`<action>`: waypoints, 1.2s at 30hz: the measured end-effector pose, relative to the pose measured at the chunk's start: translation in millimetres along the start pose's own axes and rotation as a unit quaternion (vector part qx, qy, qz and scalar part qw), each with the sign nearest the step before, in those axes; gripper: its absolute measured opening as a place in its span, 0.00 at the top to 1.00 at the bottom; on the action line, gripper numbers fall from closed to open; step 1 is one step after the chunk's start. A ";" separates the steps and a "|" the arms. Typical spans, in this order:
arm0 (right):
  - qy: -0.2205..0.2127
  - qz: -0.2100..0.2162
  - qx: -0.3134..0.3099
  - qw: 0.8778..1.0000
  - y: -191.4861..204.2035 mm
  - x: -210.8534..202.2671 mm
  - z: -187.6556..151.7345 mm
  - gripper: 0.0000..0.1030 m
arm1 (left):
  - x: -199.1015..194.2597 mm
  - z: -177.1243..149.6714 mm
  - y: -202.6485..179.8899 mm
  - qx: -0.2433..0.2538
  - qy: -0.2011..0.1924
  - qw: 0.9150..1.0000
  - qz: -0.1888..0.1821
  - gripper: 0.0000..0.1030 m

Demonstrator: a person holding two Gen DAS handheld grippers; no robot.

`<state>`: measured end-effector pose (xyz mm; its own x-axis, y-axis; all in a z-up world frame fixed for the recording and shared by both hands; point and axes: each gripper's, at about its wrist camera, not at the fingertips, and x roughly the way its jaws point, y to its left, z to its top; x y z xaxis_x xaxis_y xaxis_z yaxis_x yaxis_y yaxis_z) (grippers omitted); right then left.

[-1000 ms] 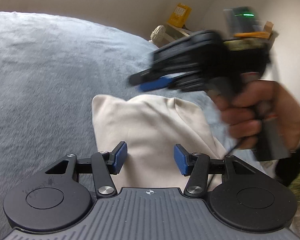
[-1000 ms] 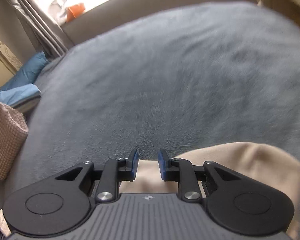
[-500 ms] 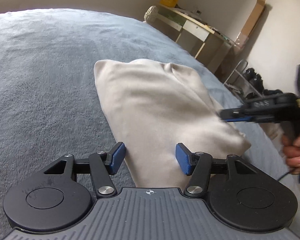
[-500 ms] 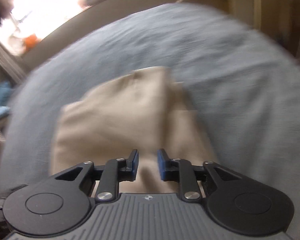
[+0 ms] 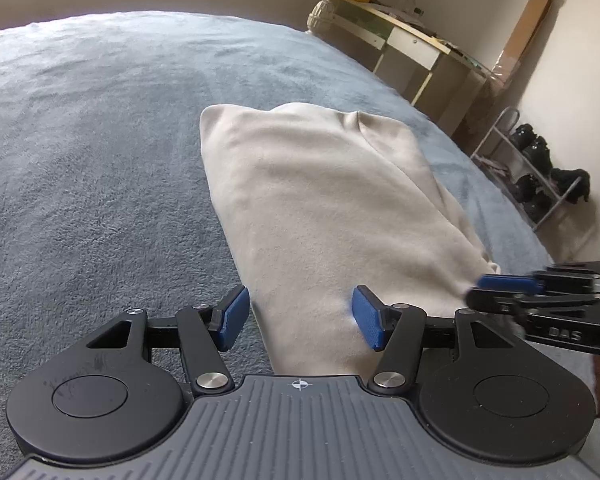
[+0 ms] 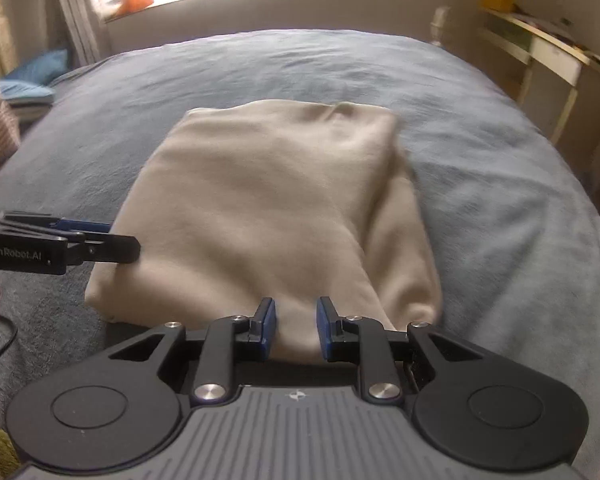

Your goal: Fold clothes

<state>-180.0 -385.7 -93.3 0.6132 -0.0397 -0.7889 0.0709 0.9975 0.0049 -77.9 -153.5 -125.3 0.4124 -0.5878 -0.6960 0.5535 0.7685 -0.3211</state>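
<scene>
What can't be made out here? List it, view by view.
- Near hem of the beige garment: left wrist view, hidden behind the left gripper body.
- Right gripper: left wrist view, blurred, cut off by the frame edge.
- Window sill items: right wrist view, overexposed.
- Shoes on rack: too small.

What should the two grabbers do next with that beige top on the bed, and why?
Probably lower both and pinch the near hem. The beige top lies flat, sides folded in, and the left gripper and right gripper hover open over its near edge, holding nothing, so folding it away across the blanket looks next.
</scene>
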 end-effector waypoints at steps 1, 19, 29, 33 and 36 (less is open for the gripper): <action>0.002 -0.020 -0.010 1.000 4.1 -3.6 -1.5 0.77 | -0.1 0.2 -0.4 -0.001 0.001 1.000 0.002 0.44; 0.009 -0.010 0.024 1.000 32.8 -8.2 -29.6 0.60 | -17.4 -21.4 -1.5 0.029 0.036 0.999 0.009 0.40; -0.067 0.006 0.092 0.993 19.4 -46.7 -0.2 0.28 | -43.9 -5.1 -1.6 0.030 -0.004 1.000 0.008 0.39; -0.060 -0.016 0.101 0.993 23.1 -26.9 21.3 0.12 | -25.0 9.3 -10.4 0.036 0.009 0.999 0.036 0.39; -0.050 -0.030 0.106 0.993 27.1 -8.8 27.1 0.01 | -9.6 11.8 -13.4 0.034 0.032 0.997 0.053 0.39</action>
<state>-162.1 -359.9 -69.5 0.6773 -0.1144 -0.7268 0.2662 0.9590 0.0971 -80.8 -161.2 -106.7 0.4245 -0.4854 -0.7643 0.5589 0.8046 -0.2007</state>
